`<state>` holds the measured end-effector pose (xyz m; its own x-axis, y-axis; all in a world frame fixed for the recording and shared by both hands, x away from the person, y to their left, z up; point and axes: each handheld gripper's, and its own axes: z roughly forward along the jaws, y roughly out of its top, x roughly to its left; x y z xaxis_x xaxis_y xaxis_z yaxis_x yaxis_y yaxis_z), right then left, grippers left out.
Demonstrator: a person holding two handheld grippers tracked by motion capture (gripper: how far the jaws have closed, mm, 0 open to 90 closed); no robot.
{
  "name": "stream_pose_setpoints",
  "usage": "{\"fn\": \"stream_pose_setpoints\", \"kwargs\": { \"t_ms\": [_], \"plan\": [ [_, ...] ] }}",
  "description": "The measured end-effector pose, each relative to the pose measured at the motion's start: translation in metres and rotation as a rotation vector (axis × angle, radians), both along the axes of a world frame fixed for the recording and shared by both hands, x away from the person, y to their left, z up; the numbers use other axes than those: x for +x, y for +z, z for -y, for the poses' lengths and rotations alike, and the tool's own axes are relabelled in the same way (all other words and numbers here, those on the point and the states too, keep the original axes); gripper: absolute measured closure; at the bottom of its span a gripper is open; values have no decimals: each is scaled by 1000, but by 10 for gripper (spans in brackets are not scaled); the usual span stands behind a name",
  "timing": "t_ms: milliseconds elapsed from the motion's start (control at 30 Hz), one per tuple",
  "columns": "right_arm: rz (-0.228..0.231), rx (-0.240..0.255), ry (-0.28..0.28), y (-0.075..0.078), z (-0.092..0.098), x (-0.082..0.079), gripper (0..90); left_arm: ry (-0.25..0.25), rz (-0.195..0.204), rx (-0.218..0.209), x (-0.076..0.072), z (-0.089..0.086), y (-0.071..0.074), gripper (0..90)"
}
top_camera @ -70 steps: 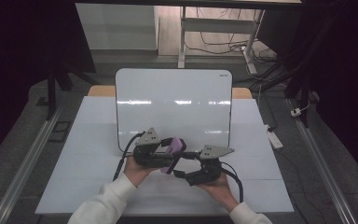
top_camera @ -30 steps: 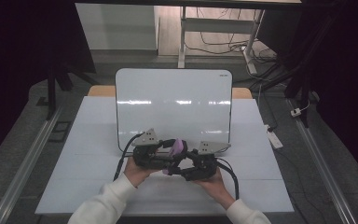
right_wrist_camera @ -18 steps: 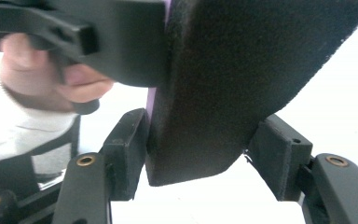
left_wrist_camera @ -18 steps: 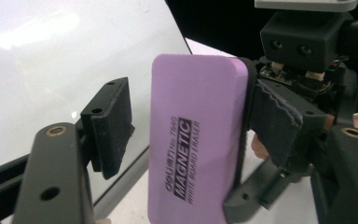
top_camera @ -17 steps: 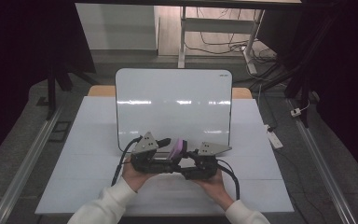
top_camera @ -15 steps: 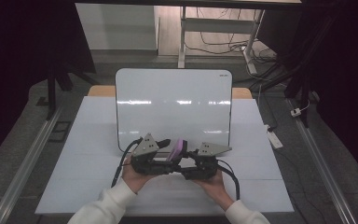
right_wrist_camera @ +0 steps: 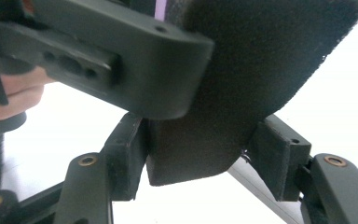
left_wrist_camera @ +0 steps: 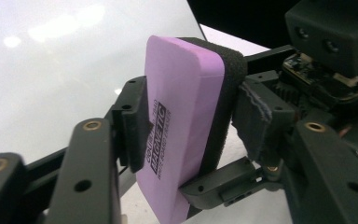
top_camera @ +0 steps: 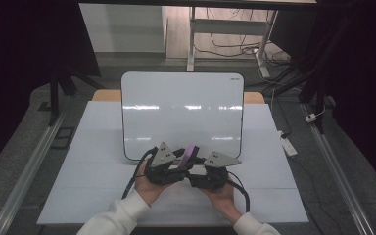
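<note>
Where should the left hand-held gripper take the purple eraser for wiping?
Grip the eraser across its thickness, one pad on the purple face, one on the black felt, coming from the end away from the right hand-held gripper, which clamps its narrow sides.

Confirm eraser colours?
Eraser: purple body, black felt pad; clearest in the left gripper view.
</note>
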<state>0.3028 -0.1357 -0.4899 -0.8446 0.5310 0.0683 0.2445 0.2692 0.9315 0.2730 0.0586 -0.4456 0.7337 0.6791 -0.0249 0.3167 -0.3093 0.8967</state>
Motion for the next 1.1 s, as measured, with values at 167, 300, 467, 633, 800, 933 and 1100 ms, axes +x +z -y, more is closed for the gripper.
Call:
{"fn": "stream_pose_setpoints", "kwargs": {
  "t_ms": [167, 300, 467, 633, 800, 933, 1100],
  "plan": [
    [6, -28, -59, -1, -2, -2, 398, 31, 27, 42, -2, 7, -2, 579],
    [7, -35, -67, -2, -3, -2, 397, 37, 22, 43, -1, 5, -1, 606],
    [9, -36, -65, -1, -3, -1, 389, 46, 21, 37, -1, 4, -1, 627],
    [2, -25, -50, 1, -2, 0, 345, 53, 24, 16, -1, 0, 2, 642],
    [1, 15, -25, 7, 3, 0, 278, 81, 17, -20, 4, -16, 10, 648],
    [8, 32, -13, 11, 9, -1, 268, 122, 31, -43, 7, -33, 19, 649],
    [4, 24, -26, 11, 25, 0, 271, 181, 30, -84, 12, -58, 31, 649]
  ]
}}
